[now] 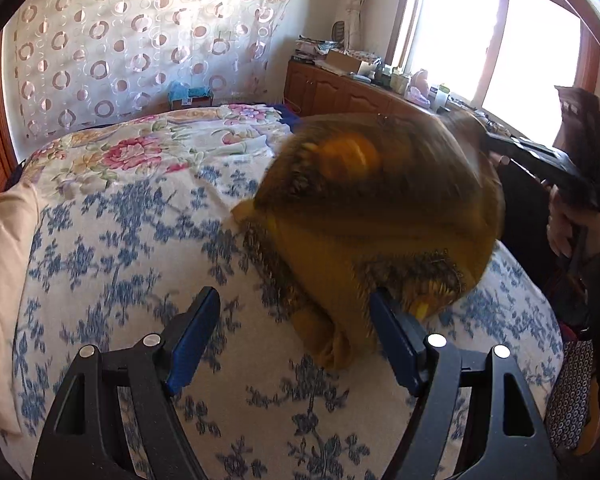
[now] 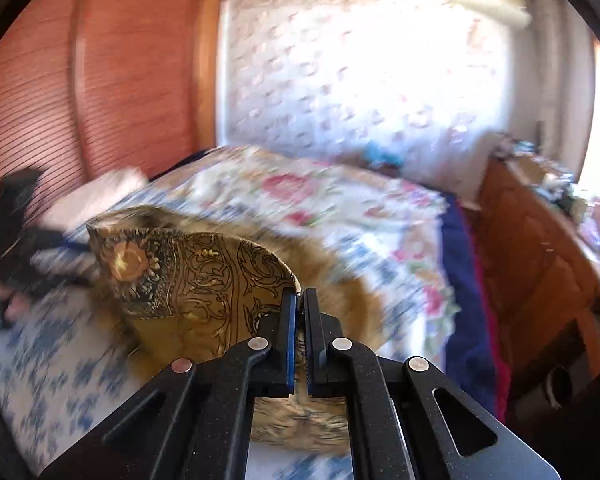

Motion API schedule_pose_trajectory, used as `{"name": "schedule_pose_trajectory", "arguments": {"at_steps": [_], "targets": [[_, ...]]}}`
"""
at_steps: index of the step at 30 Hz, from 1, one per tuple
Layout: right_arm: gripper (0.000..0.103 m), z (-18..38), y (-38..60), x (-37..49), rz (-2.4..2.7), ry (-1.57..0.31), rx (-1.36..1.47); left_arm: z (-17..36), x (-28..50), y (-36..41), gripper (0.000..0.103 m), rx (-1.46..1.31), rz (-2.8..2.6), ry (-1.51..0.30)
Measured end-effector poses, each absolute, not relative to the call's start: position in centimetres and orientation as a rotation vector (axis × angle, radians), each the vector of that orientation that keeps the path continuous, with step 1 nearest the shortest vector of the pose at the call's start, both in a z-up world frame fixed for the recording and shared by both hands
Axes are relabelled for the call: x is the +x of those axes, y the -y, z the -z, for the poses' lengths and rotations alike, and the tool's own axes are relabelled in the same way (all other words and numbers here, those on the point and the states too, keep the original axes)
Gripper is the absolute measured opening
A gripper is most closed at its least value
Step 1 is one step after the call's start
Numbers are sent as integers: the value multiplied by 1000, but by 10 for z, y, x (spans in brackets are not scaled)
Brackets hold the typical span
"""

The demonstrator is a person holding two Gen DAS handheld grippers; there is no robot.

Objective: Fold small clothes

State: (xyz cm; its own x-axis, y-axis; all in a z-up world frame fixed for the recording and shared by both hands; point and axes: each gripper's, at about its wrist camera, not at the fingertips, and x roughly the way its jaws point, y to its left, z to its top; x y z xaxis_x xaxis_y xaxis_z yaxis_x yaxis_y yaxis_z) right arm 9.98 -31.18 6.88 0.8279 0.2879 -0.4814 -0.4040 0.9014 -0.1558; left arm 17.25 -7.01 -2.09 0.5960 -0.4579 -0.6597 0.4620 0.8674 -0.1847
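A: Right claw (image 2: pixel 299 300) pinched shut on the yellow garment's (image 1: pixel 380 216) edge, lifting it off the bed (image 1: pixel 120 248).

B: Left claw (image 1: pixel 294 336) wide, empty, near hem. Likely next: carry edge across.

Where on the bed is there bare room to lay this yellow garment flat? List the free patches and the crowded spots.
Free: the blue-flowered white bedspread left of the mustard-yellow patterned garment, bordered by the cream pillow and the pink-flowered quilt behind. Also the strip between the open left tongs.

Crowded: the cluttered wooden cabinet under the window, and the right side by the right tongs.
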Motion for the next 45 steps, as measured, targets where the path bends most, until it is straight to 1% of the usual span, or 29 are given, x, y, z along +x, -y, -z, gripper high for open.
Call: {"name": "schedule_pose_trajectory", "arguments": {"at_steps": [4,7,8,11,13,17,19,20,21,22,23,28,32,33,35,38,43,44,45], "targets": [[3,-75,317,142,-250,-482,-209,12,195,82,78,21,534,-761],[2,-62,313,177,-183,-553,-205,10,217,91,78,33,518,-756],[0,-55,311,188,-154,-582,-206,10,222,93,78,36,508,-756],[0,-37,312,216,-118,-662,-177,16,242,95,78,28,481,-774],[0,-29,307,221,-144,-678,-156,24,253,97,78,33,457,-799],[0,-38,318,211,-184,-667,-115,38,268,98,78,43,433,-822],[5,-42,324,199,-175,-668,-116,42,272,97,78,50,426,-830],[17,-43,331,192,-179,-667,-113,45,274,97,78,53,419,-837],[42,-46,333,185,-186,-662,-107,47,276,97,78,54,416,-842],[55,-47,339,179,-188,-657,-101,50,278,96,78,54,414,-850],[70,-46,344,175,-196,-652,-86,52,279,95,78,54,414,-855],[72,-31,342,176,-279,-660,-41,54,284,92,78,44,408,-868],[76,-17,348,189,-291,-706,-48,54,284,89,78,31,414,-871],[79,-14,351,195,-282,-721,-42,53,284,87,78,20,415,-872],[82,-8,361,210,-282,-748,-7,49,283,81,78,-16,431,-870],[82,-5,368,228,-285,-780,26,39,275,77,78,-63,462,-870],[82,-3,367,243,-308,-811,28,39,261,81,78,-44,499,-887],[81,-3,366,244,-307,-802,21,42,260,83,78,-46,507,-900],[78,-3,366,243,-311,-798,18,46,260,83,78,-50,511,-913]]}}
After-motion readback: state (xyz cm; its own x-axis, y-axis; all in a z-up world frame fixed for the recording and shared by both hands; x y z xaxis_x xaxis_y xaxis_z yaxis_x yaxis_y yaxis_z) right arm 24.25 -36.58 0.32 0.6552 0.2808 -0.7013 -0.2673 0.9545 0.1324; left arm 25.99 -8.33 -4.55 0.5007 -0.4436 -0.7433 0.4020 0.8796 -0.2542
